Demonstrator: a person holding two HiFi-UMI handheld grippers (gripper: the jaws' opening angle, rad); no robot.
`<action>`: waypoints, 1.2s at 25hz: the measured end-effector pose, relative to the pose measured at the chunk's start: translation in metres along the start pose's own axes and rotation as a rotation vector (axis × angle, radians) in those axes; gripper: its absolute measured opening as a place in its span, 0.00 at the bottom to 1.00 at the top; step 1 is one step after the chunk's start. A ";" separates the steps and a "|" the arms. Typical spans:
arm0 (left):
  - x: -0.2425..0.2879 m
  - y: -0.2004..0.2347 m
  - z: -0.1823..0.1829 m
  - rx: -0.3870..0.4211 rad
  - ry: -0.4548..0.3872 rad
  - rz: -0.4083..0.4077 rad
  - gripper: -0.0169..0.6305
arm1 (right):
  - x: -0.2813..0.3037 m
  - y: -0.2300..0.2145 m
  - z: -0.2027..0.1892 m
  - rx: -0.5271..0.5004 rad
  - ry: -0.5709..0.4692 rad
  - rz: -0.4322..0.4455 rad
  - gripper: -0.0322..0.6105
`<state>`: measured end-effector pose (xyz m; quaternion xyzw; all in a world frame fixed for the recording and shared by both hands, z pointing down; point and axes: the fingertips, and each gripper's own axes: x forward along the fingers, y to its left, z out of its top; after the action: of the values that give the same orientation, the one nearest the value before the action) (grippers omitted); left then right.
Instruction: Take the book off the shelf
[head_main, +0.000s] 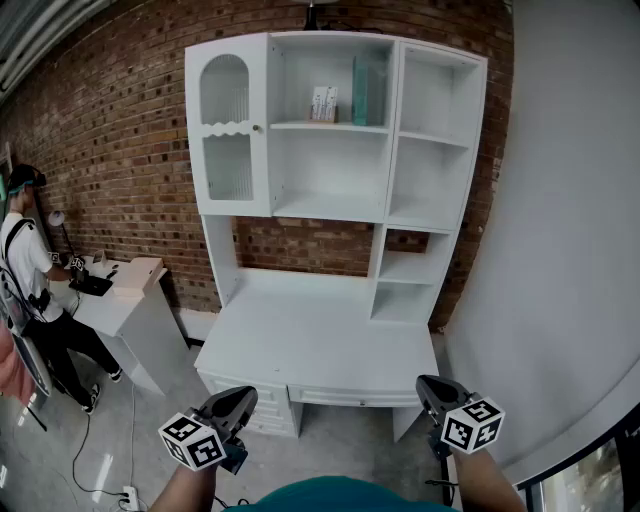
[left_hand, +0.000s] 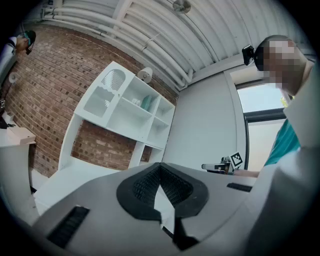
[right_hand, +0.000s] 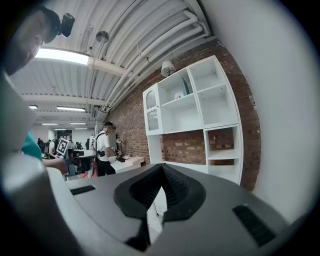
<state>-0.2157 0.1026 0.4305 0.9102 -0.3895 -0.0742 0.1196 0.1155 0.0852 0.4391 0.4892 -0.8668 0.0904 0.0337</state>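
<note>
Nothing done yet: the book waits up on the shelf.

The left gripper is down low in front of the white desk, closed with nothing in it. The teal book stands upright on the top middle shelf, well apart from both grippers. The right gripper is low too, closed and empty. Reaching up, grabbing and pulling out are all left to do.

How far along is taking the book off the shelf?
Done: nothing; the tall teal book stands on the upper shelf of the white shelf unit. In hand: nothing; left gripper and right gripper are shut, empty, well short of the unit. Left: reach, grasp, pull it out.
</note>
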 end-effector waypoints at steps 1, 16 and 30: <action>0.001 -0.002 0.000 0.005 -0.003 -0.006 0.04 | -0.002 -0.001 0.001 0.001 -0.001 -0.001 0.08; 0.011 -0.031 -0.014 -0.001 0.019 -0.004 0.04 | -0.020 -0.009 -0.007 0.049 0.012 0.037 0.08; 0.062 -0.100 -0.045 -0.033 0.027 -0.024 0.04 | -0.072 -0.057 -0.021 0.057 0.024 0.097 0.08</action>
<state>-0.0938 0.1309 0.4436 0.9136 -0.3758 -0.0698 0.1388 0.2007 0.1215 0.4562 0.4463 -0.8861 0.1222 0.0256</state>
